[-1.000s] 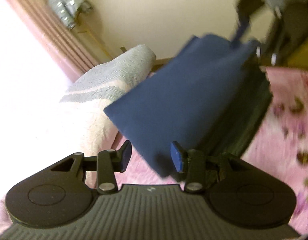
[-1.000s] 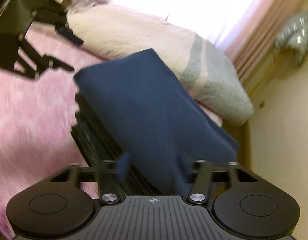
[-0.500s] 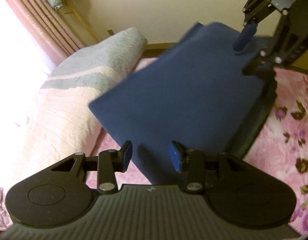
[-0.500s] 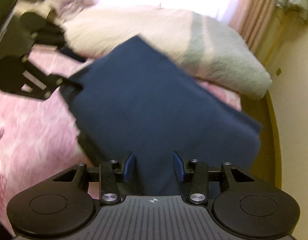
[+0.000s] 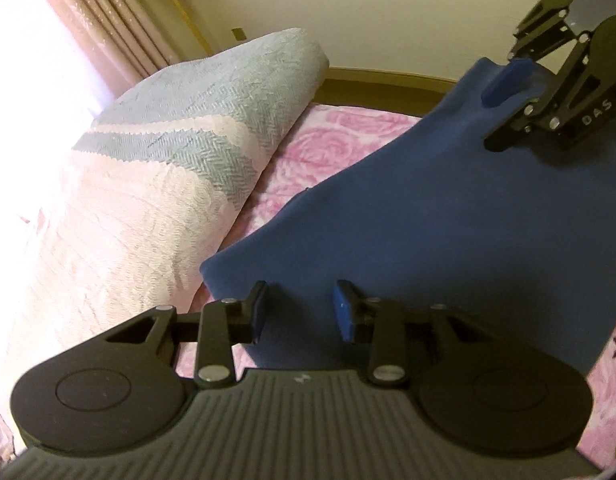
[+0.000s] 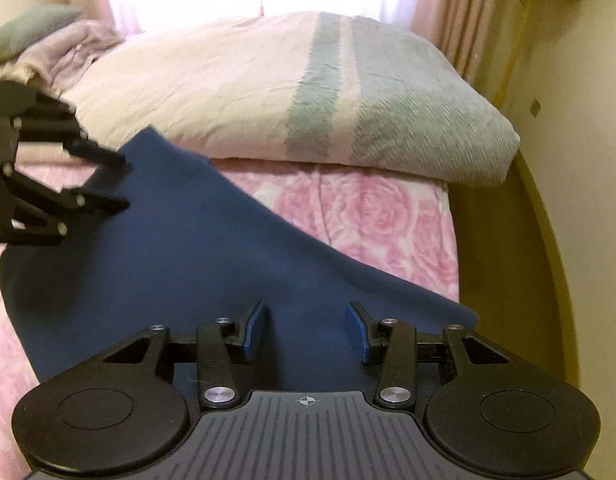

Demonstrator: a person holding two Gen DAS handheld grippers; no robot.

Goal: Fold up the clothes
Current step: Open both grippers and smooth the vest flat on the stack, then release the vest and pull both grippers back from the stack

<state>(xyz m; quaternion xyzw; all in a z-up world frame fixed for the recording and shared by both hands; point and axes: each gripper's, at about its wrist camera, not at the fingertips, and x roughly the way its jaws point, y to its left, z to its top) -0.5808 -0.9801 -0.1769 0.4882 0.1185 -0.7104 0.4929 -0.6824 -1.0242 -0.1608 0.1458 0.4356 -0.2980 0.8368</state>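
The navy cloth (image 5: 448,216) lies flat on the pink bedspread (image 5: 332,136) just beside the folded quilt (image 5: 179,152), with the left gripper (image 5: 301,312) over its near corner and the right gripper (image 6: 305,334) over its far end, both with jaws wide apart and holding nothing. Biggest risk imo is a jaw snagging the bedspread along with the cloth, or pinching only the top layer so it slides crooked. Left view shows the right gripper's blue pad above the cloth; right view also shows the bed's wooden edge past the quilt.
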